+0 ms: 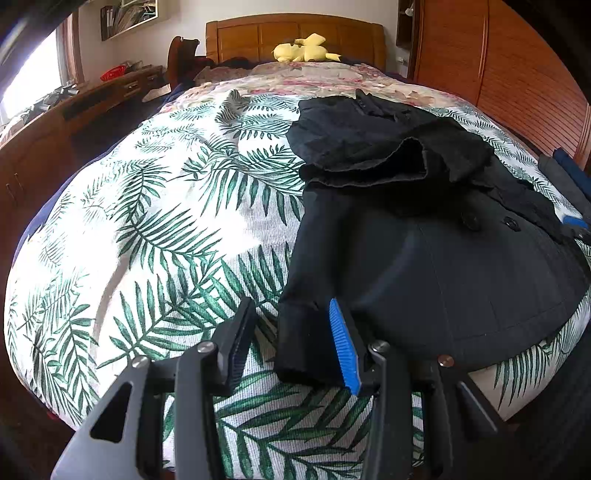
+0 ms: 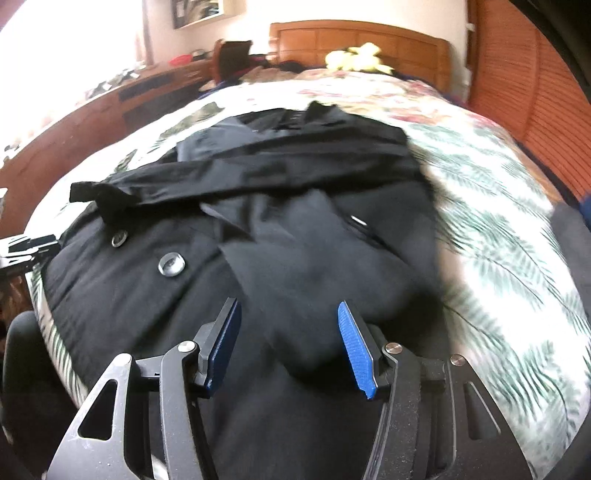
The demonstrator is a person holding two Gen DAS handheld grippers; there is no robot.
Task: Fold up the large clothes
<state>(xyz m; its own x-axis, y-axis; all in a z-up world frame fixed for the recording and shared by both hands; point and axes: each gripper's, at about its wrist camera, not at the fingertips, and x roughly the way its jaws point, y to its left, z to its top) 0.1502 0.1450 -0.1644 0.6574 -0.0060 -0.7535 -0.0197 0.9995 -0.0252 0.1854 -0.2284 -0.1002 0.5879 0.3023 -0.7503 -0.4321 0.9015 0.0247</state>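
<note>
A: Where does the black coat [image 1: 436,258] sit?

B: Spread on the leaf-print bedspread [image 1: 147,229], on the side of it nearer the slatted wooden wardrobe [image 1: 524,74], with its hem toward the foot of the bed. 1 sleeve [image 2: 236,181] lies folded across the chest, above the 2 buttons [image 2: 171,264], so I judge the fold is already partly made.

A: And the left gripper [image 1: 291,339]?

B: Its jaws stand partly apart, and a folded corner of the coat's hem lies between them. The pads do not press it; the cloth rests flat on the bedspread. Probably the corner is laid there to square the coat's edge.

A: The right gripper [image 2: 288,343]?

B: It hangs over the coat, nearer the wardrobe side, jaws set moderately wide. Dark cloth shows in the gap, yet nothing is pinched. That view is blurred, so fine detail is lost.

A: Any containers?

B: None that I can make out. Only a yellow soft toy [image 1: 304,48] lies by the headboard [image 1: 291,35], well apart from the coat.
</note>
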